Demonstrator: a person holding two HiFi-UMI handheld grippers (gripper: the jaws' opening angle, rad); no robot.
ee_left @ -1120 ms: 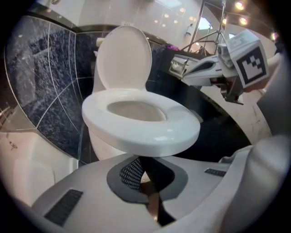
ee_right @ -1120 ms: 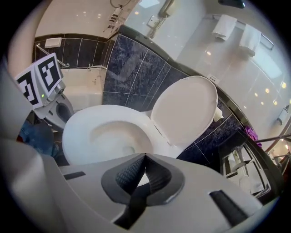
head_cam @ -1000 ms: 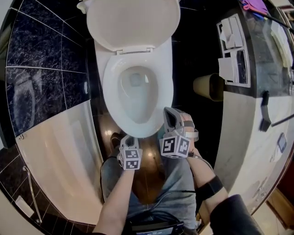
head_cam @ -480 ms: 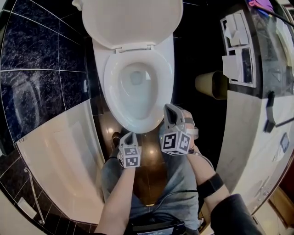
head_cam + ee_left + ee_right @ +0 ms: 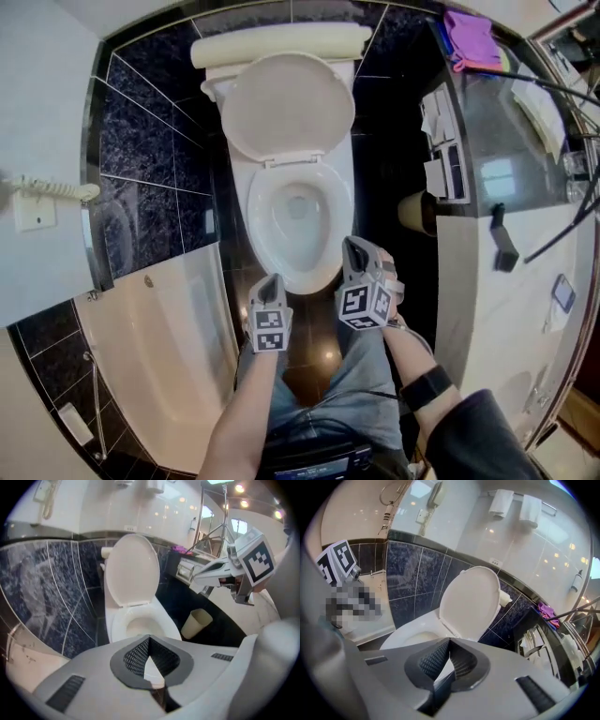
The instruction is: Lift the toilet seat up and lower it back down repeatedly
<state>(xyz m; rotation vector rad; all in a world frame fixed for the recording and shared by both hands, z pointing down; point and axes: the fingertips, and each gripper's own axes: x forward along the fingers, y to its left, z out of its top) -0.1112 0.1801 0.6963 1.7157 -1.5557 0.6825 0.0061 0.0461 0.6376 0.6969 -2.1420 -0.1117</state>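
Note:
The white toilet has its lid (image 5: 291, 103) standing up against the tank, and the ring seat (image 5: 298, 211) looks to lie flat on the bowl. Both grippers hover in front of the bowl's near edge, above the dark floor, and touch nothing. My left gripper (image 5: 270, 279) is shut and empty, and its own view shows the pads meeting at the tip (image 5: 150, 638) with the bowl (image 5: 140, 623) beyond. My right gripper (image 5: 352, 242) is shut and empty too, with the raised lid (image 5: 471, 602) seen past its tip (image 5: 450, 640).
A white bathtub (image 5: 159, 356) runs along the left. A beige bin (image 5: 415, 212) stands right of the toilet under a paper holder (image 5: 441, 141). A vanity counter (image 5: 525, 187) with a purple cloth (image 5: 469, 37) is on the right. A wall phone (image 5: 37, 202) hangs at the left.
Both grippers have risen from the bowl's front edge, still shut. The head view has pulled back, so the toilet looks smaller. Lid and seat have not moved.

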